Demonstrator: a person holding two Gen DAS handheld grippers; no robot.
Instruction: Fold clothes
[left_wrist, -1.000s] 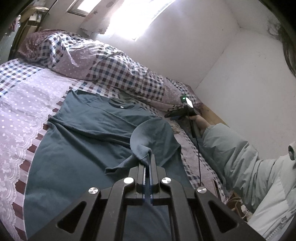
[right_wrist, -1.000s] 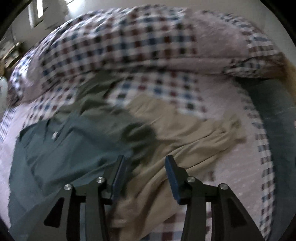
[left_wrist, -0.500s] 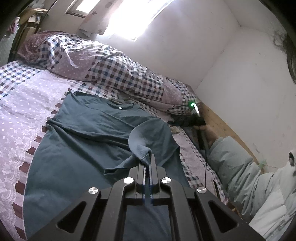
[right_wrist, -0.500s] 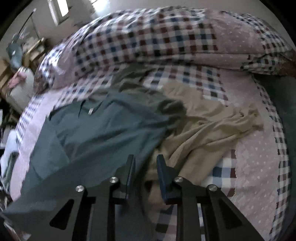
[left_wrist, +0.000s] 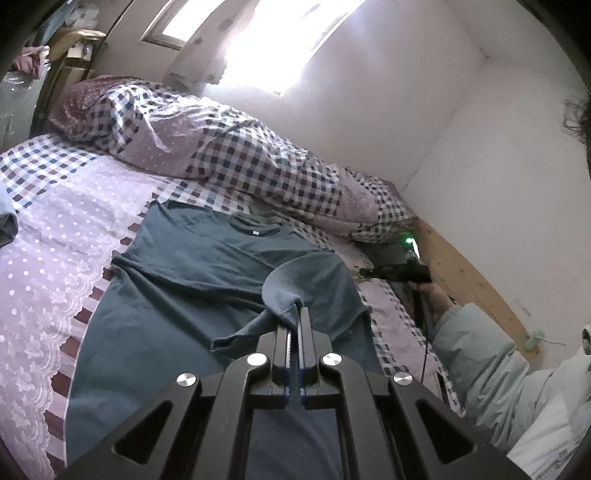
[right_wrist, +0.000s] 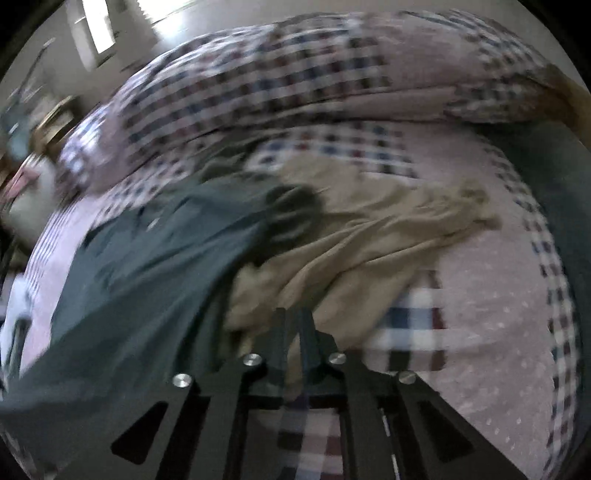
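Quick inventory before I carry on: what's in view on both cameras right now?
T-shirt: one, dark teal, spread flat on the bed, one sleeve lifted.
Beige garment: one, crumpled on the bed beside the T-shirt.
Quilt: one, checked and dotted purple, bunched along the wall.
Bedsheet: one, lilac with white dots and checks.
Window: one, bright, above the bed.
Left gripper: black, shut on the T-shirt sleeve.
Right gripper: black, jaws closing, beige fabric between them; blurred, so contact is unclear.
Sleeve: pale green, person's right arm.
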